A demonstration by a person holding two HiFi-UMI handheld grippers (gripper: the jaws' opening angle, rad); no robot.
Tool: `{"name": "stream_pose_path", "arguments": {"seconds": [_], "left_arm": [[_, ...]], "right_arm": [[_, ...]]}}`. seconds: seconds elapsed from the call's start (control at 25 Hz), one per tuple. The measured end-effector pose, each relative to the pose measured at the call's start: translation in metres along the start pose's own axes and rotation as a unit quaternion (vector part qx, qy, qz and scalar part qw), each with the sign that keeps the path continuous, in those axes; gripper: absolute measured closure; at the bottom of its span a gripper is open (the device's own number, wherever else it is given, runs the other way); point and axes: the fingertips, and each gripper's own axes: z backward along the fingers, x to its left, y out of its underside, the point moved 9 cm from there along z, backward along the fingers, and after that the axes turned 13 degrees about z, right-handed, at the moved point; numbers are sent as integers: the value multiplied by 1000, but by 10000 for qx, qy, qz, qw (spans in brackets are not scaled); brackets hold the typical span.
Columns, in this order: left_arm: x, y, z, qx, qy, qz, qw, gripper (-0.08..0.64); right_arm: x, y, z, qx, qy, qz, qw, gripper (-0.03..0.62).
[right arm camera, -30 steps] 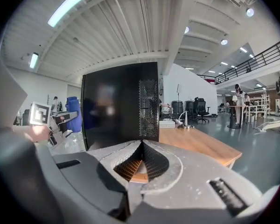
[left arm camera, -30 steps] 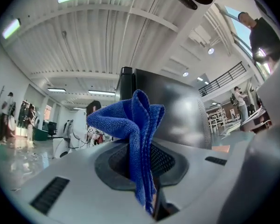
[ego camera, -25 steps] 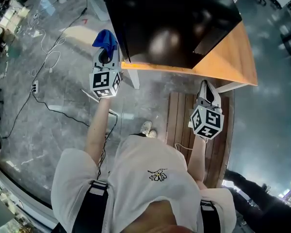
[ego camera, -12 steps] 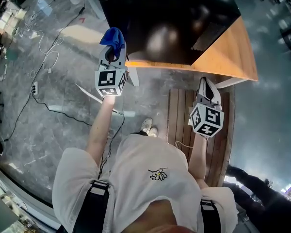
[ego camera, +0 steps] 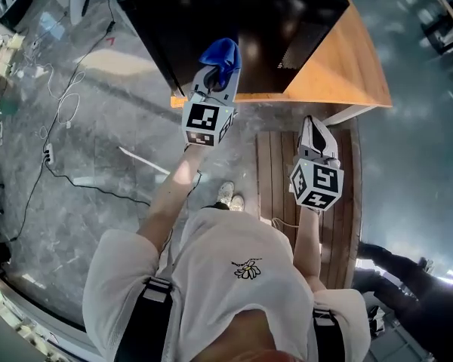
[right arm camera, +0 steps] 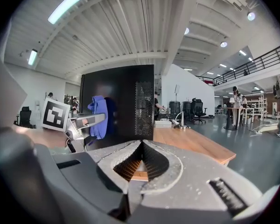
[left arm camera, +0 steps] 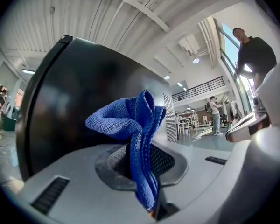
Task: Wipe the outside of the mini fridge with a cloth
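From the head view, the left tongs are raised to the mini fridge, a black box standing on the wooden surface. A bunched blue cloth sticks out of their tip against the fridge's near face, close to its lower edge (whether it truly presses on the panel I cannot tell from above). The right tongs hang lower, off the surface's near edge and above a slatted wooden board on the floor, well apart from the fridge. In the left gripper view the jaws are clamped on the cloth: one end is pinched between the pads and the rest stands up in loose folds before the glossy dark panel, which fills the left half of the view. In the right gripper view the jaws are drawn together with nothing between them. Beyond them the fridge shows its dark face and a perforated grille, with the left tongs holding the cloth at that face, left of the grille. As to progress, the cloth is in hand and brought to the fridge, so wiping looks to be under way on this one face. The glossy finish shows no mark to tell wiped from unwiped, and I judge the top, the grille side and the other faces are left to do.
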Motion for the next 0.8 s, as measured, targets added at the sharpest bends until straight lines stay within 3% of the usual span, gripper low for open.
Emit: {"name": "stream_pose_path", "arguments": {"seconds": [0.4,0.8], "left_arm": [[-93,12,-83,291,1170,43,9927,505],[-142,14,-129,403,1641,35,9856,505]], "right_arm": [[-26,15,18,185,413,-125,9989,583],[-44,19,23,237,643,-259,9973,583]]}}
